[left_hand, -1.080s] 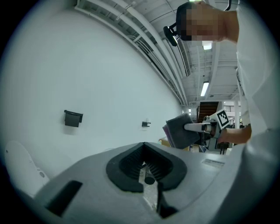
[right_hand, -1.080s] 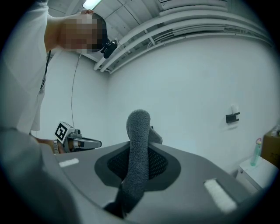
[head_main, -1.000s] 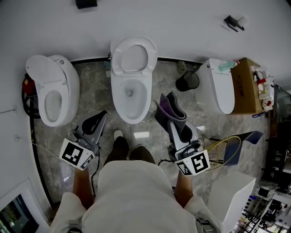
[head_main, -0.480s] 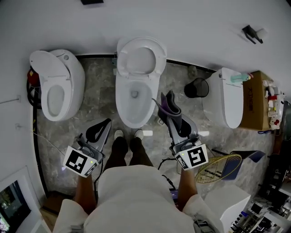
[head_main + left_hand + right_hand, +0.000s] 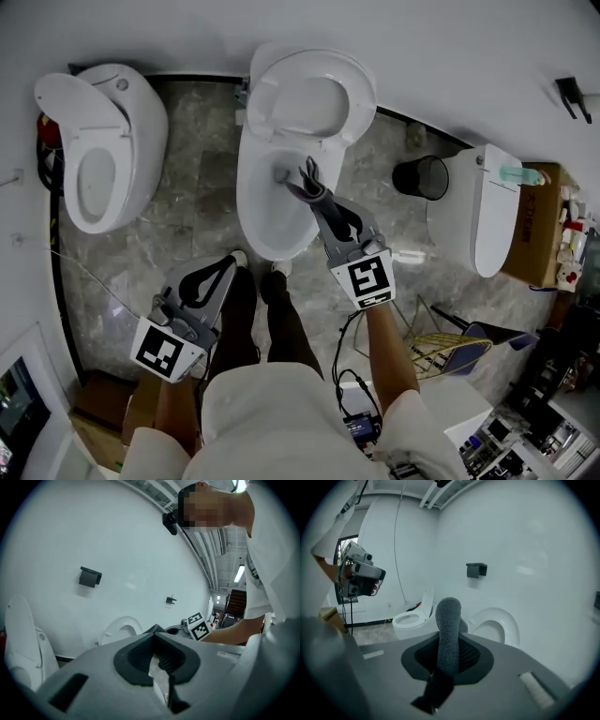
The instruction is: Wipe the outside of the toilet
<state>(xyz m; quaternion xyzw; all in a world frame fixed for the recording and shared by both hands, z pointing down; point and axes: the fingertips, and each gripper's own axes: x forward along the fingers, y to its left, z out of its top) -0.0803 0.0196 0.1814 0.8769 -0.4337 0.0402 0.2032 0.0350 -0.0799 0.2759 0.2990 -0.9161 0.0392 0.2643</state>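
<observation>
The middle toilet stands open, its lid raised against the wall. My right gripper reaches over the bowl's right rim, shut on a dark grey cloth whose end hangs above the bowl. In the right gripper view the cloth sticks up between the shut jaws, with the toilet's raised seat behind it. My left gripper hangs low beside the person's left leg, short of the bowl's front, jaws shut with nothing in them. The left gripper view has the tips meeting.
A second toilet stands at the left and a third at the right. A black bin sits between the middle and right toilets. A cardboard box and a yellow wire rack are at the right. The person's shoes touch the bowl's front.
My right gripper has gone forward and left with the cloth, from beside the toilet to over the bowl's rim. The person has stepped closer. My left gripper has stayed low.
</observation>
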